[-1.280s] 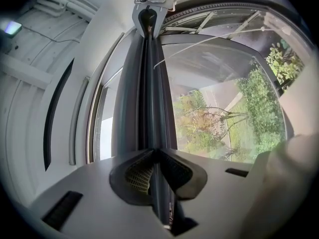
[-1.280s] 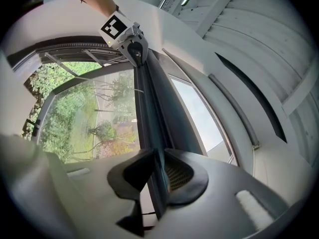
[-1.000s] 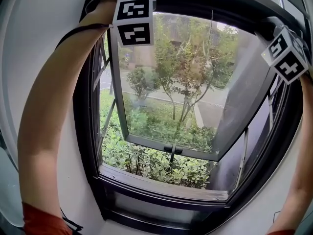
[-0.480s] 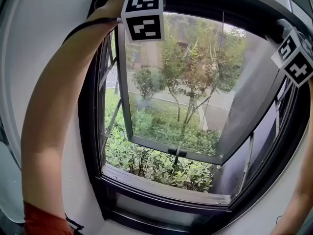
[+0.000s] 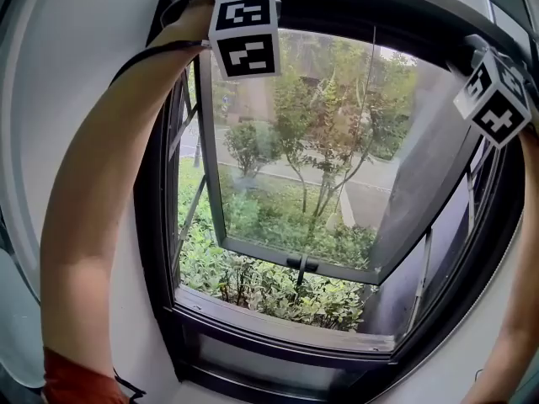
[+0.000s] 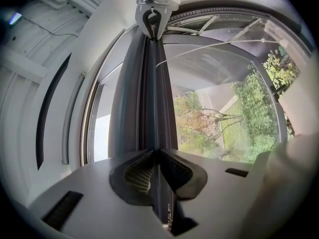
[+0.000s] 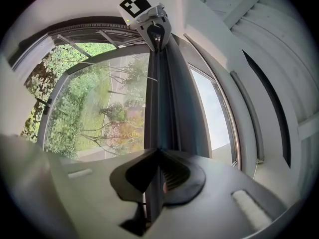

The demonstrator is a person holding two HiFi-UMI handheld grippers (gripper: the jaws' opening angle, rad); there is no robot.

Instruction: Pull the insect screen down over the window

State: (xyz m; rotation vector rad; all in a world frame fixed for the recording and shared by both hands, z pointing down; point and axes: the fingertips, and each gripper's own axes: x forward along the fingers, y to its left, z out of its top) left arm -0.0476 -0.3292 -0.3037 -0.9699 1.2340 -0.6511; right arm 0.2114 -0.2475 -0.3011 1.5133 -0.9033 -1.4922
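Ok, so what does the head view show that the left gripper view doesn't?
Only the head view: the person's left arm, its red sleeve and the marker cube at its top. Only the left gripper view: the left gripper shut on the dark screen bar, and the right gripper at the bar's far end, whose jaws have just been closing on it. Both: the open window pane and the trees outside.

Dark insect-screen bar (image 6: pixel 149 96) high along top of outward-opened window (image 5: pixel 278 330).
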